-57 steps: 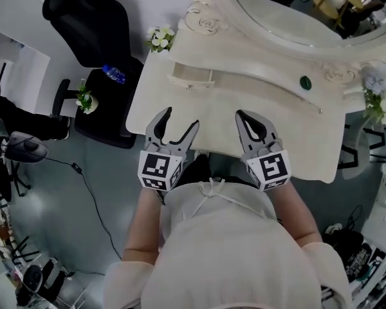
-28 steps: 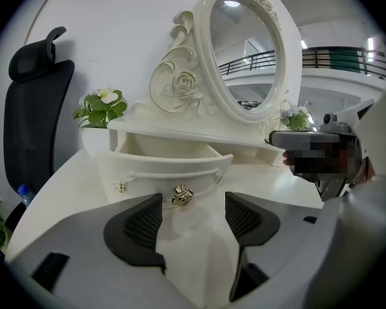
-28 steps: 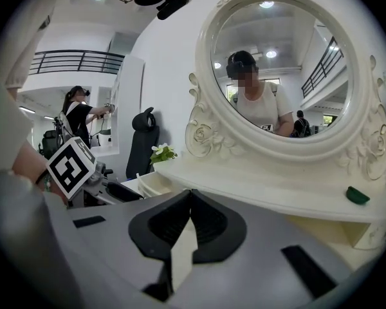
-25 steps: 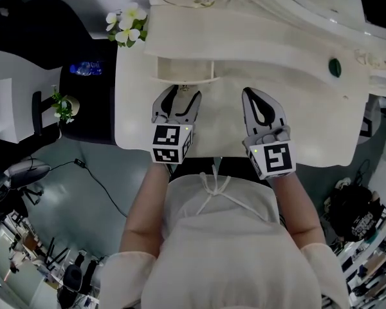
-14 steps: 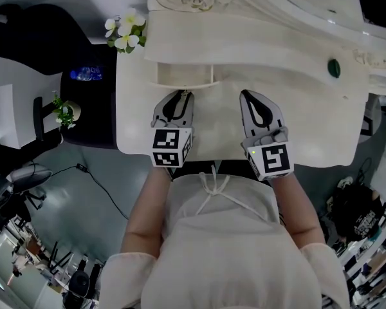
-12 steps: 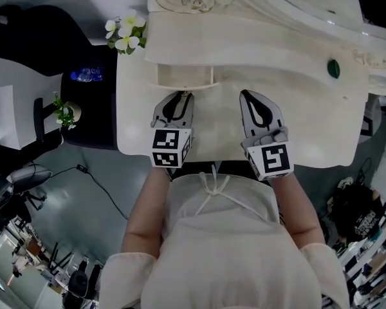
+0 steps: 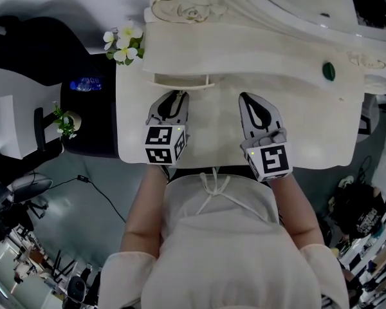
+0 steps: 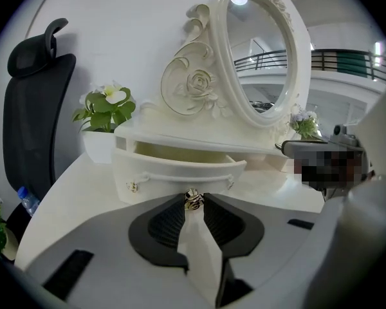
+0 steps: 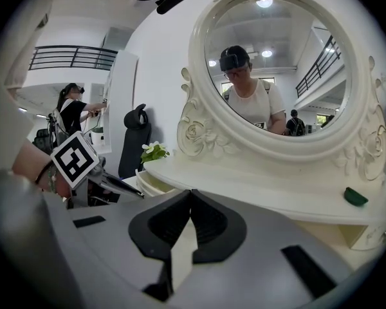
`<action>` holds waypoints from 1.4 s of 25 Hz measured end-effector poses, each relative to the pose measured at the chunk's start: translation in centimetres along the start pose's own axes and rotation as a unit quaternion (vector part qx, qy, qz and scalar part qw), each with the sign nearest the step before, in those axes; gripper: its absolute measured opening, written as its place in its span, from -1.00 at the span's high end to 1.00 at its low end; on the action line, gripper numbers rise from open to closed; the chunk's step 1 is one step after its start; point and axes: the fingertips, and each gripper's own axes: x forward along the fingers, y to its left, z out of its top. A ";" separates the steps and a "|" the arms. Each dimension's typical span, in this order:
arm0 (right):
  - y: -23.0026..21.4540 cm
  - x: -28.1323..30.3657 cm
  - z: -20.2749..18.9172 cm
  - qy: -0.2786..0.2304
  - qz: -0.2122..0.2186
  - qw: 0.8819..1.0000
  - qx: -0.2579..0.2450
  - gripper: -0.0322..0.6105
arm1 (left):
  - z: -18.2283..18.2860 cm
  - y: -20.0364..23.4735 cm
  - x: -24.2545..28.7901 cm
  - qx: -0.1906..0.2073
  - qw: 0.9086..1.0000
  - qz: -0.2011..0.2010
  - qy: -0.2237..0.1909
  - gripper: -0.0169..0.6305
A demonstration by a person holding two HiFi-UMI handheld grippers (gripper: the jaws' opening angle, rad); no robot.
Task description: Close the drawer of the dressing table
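The cream dressing table (image 7: 309, 127) has a small drawer (image 7: 180, 80) (image 8: 174, 172) under its upper shelf, standing partly open with its pale inside showing. My left gripper (image 7: 178, 94) (image 8: 193, 198) points at the drawer front, and its tips are shut on the small metal knob (image 8: 193, 199) in the middle. My right gripper (image 7: 249, 96) (image 9: 190, 192) rests over the tabletop to the right, shut with nothing between its jaws, apart from the drawer.
An oval mirror (image 8: 264, 50) in a carved frame rises behind the shelf. A potted white flower (image 7: 123, 36) (image 8: 106, 108) stands at the table's left corner. A small green object (image 7: 328, 71) (image 9: 355, 196) lies on the shelf at right. A black office chair (image 8: 32, 108) stands left of the table.
My left gripper's jaws closed onto the drawer's knob. The drawer now sticks out less from under the shelf. The right gripper has stayed where it was.
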 end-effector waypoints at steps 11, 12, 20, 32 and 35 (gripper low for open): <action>-0.4 1.5 0.7 0.006 -0.005 1.000 0.012 0.88 | 1.5 0.6 1.7 -0.002 1.000 -0.008 0.001 0.63; -0.4 1.7 0.7 0.011 -0.005 1.000 0.015 0.88 | 1.6 0.7 1.8 -0.003 1.000 -0.009 0.001 0.63; -0.6 3.1 1.4 0.004 0.002 1.000 0.001 0.88 | 2.2 0.9 2.5 -0.006 1.000 -0.016 0.001 0.63; -0.9 4.1 1.8 -0.003 0.003 1.000 -0.010 0.88 | 3.1 1.2 3.7 -0.005 1.000 -0.023 -0.006 0.62; -1.1 4.0 1.8 -0.002 -0.004 1.000 -0.007 0.88 | 3.0 1.2 3.7 -0.006 1.000 -0.025 -0.007 0.62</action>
